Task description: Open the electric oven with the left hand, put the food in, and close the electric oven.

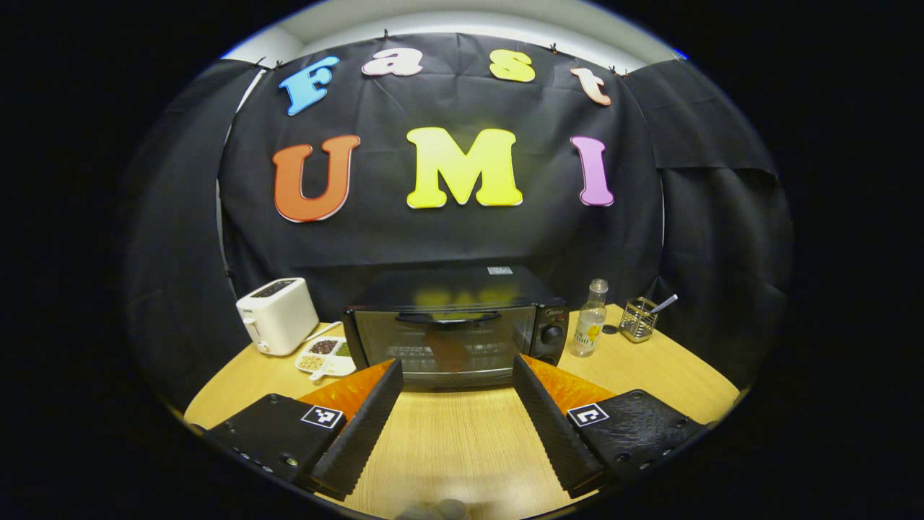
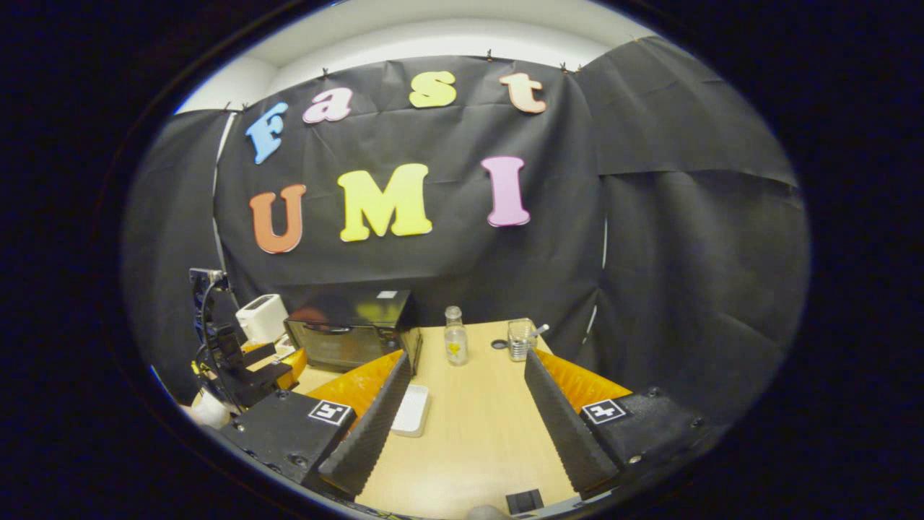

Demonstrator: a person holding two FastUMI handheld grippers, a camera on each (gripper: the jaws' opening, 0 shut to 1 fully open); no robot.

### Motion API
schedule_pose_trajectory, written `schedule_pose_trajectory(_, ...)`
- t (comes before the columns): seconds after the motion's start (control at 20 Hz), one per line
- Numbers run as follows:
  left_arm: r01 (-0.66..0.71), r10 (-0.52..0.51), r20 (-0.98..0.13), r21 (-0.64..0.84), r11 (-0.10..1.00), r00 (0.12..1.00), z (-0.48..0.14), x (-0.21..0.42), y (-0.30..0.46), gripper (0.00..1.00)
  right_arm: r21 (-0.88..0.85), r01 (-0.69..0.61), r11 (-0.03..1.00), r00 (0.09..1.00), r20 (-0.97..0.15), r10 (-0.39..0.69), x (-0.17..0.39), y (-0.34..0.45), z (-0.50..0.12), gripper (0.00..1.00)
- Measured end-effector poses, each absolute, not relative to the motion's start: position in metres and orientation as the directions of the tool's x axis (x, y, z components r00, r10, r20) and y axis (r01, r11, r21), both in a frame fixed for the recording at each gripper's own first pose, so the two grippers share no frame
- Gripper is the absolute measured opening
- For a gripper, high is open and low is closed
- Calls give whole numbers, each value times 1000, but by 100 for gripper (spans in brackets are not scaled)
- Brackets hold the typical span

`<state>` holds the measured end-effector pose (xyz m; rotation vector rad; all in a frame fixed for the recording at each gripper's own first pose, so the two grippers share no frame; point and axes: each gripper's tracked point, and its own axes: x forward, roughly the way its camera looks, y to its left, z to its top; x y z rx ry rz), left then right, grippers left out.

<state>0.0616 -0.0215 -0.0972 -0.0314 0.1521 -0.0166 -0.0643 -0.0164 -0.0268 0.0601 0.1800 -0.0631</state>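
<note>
The electric oven [image 1: 455, 328] sits straight ahead of my left gripper [image 1: 456, 404], door shut, so I judge the opening step has not yet begun.

Nearest me, in the left gripper view, my fingers are spread wide with nothing between them but bare table [image 1: 462, 440]. Beyond their tips stands the oven's glass door, with its handle [image 1: 447, 316] running across the top edge, above and ahead of my fingers. My next move calls for raising the left gripper, going forward to that handle, closing on it and pulling the door down.

In the right gripper view, my right gripper [image 2: 462, 404] is also wide open and empty. A small white tray [image 2: 411, 409] lies just beside its left finger, probably the food. Farther off stand a bottle [image 2: 455, 345] and a wire holder [image 2: 521, 339].
</note>
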Motion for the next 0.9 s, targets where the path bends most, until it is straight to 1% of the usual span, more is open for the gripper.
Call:
schedule_pose_trajectory(0.05, 1, -4, -128, -27, 1000, 992, -85, 46, -19, 97, 44, 38, 998, 985, -170, -30, -67, -14, -22, 100)
schedule_pose_trajectory(0.25, -90, 87, -66, -42, 995, 994, -36, -38, -5, 96, -1, -80, 997, 987, -137, 79, -82, -4, -7, 100)
schedule_pose_trajectory(0.3, -115, 112, -58, -44, 992, 992, -27, -61, -1, 96, -6, -108, 994, 986, -131, 106, -87, -3, -5, 97)
schedule_pose_trajectory(0.35, -139, 137, -54, -39, 990, 989, -21, -86, 4, 97, -12, -130, 991, 984, -121, 128, -92, -3, -3, 100)
schedule_pose_trajectory(0.45, -193, 191, -51, -22, 981, 980, -14, -129, 17, 97, -18, -168, 986, 982, -93, 165, -99, 1, 0, 100)
schedule_pose_trajectory(0.5, -216, 215, -55, -19, 976, 975, -15, -148, 22, 97, -16, -177, 984, 981, -86, 175, -103, 2, -2, 96)
schedule_pose_trajectory(0.55, -237, 235, -70, -23, 971, 969, -17, -168, 28, 97, -8, -181, 983, 980, -87, 180, -107, 2, -5, 100)
schedule_pose_trajectory(0.6, -255, 252, -78, -27, 967, 965, -17, -185, 33, 97, 8, -187, 982, 978, -90, 187, -113, 4, -7, 96)
schedule_pose_trajectory(0.65, -276, 274, -74, -27, 961, 959, -12, -201, 40, 97, 25, -193, 981, 977, -86, 194, -119, 6, -8, 100)
schedule_pose_trajectory(0.7, -292, 289, -74, -29, 956, 954, -9, -214, 47, 97, 33, -196, 980, 977, -78, 198, -126, 8, -7, 100)
schedule_pose_trajectory(0.75, -305, 302, -70, -34, 952, 951, -7, -224, 53, 96, 32, -186, 982, 979, -81, 188, -130, 7, -11, 96)
schedule_pose_trajectory(0.9, -301, 297, -68, -47, 953, 952, -2, -239, 61, 96, 23, -142, 990, 986, -89, 143, -142, 6, -11, 96)
